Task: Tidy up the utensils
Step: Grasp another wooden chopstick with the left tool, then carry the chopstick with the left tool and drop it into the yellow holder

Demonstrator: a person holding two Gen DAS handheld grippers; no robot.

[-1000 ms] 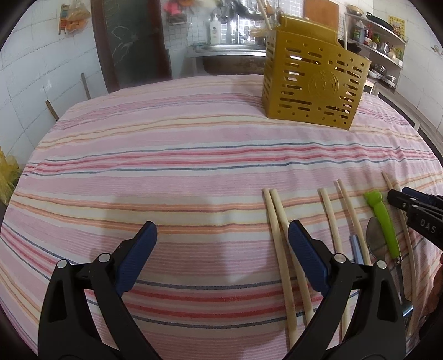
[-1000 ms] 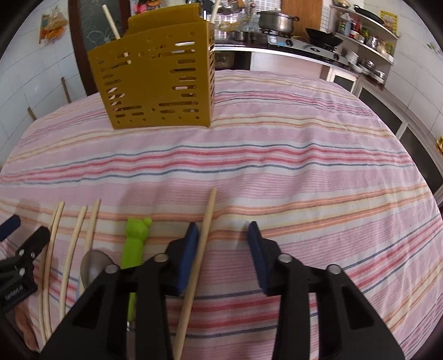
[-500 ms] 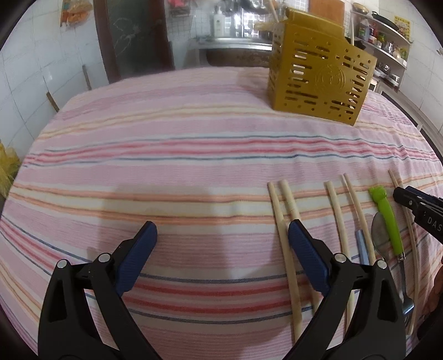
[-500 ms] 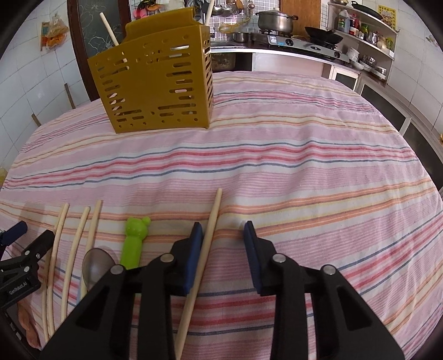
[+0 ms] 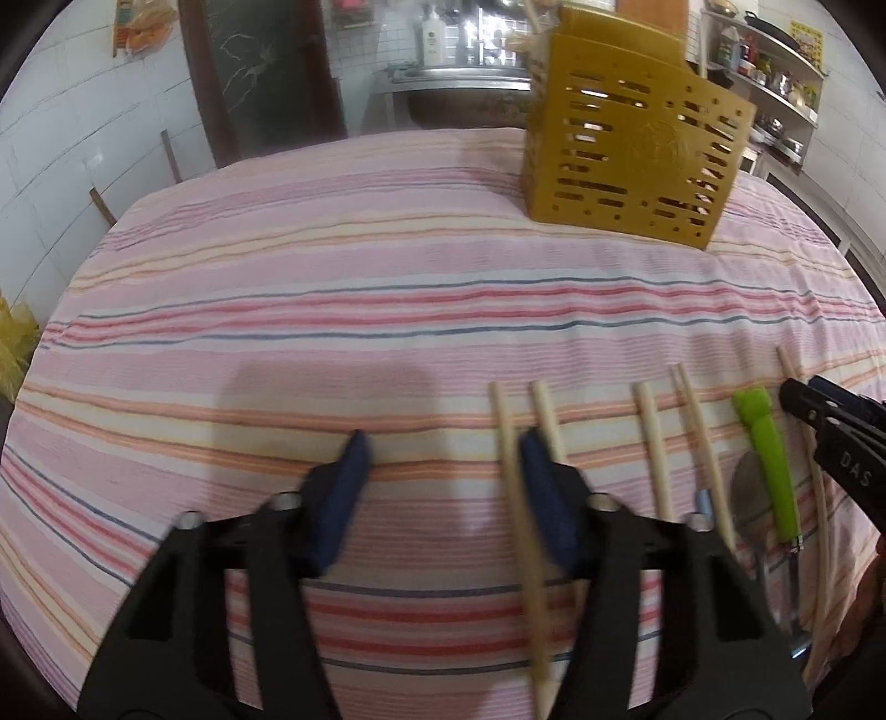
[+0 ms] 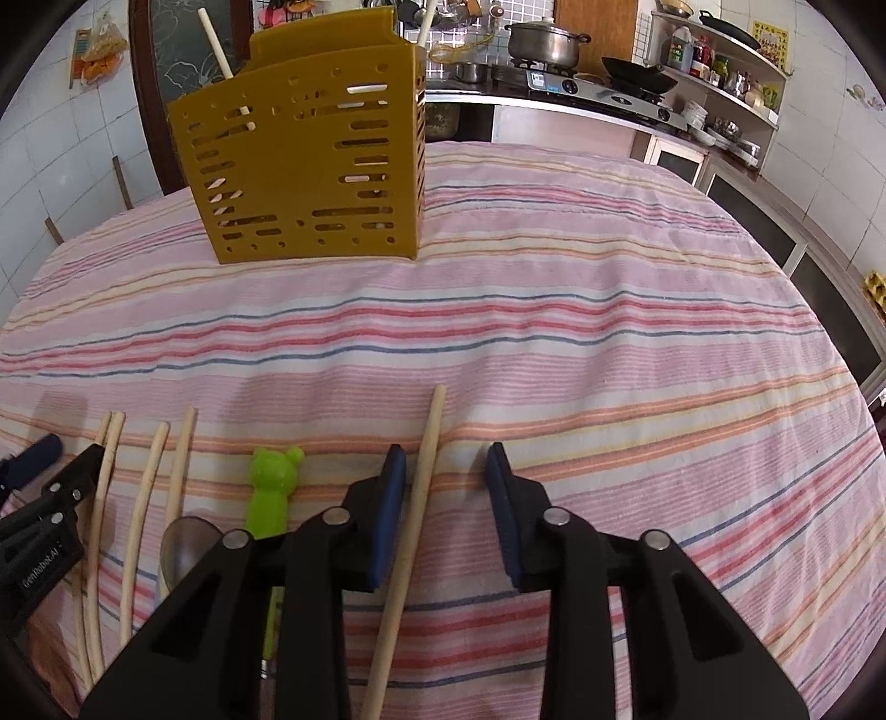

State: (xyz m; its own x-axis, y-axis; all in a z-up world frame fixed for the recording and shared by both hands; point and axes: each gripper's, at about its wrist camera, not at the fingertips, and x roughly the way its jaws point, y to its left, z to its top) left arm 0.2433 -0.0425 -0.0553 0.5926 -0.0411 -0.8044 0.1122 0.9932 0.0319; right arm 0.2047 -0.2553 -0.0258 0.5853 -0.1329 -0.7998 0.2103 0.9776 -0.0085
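Chopsticks [image 6: 219,52] are already stowed in the holder [image 6: 310,160] at twelve o'clock; several utensils remain. Left gripper [image 5: 443,459] and right gripper [image 6: 446,471], both closing, are seen unclamped.

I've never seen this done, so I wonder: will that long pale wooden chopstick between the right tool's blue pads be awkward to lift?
Probably light and stiff: the long pale wooden chopstick is thin and straight. Round, so it may roll on the striped tablecloth. Gripped off-centre, it could tilt.

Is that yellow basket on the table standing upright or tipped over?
Upright. The yellow basket stands on its base on the striped cloth, open top upward, with a chopstick poking out.
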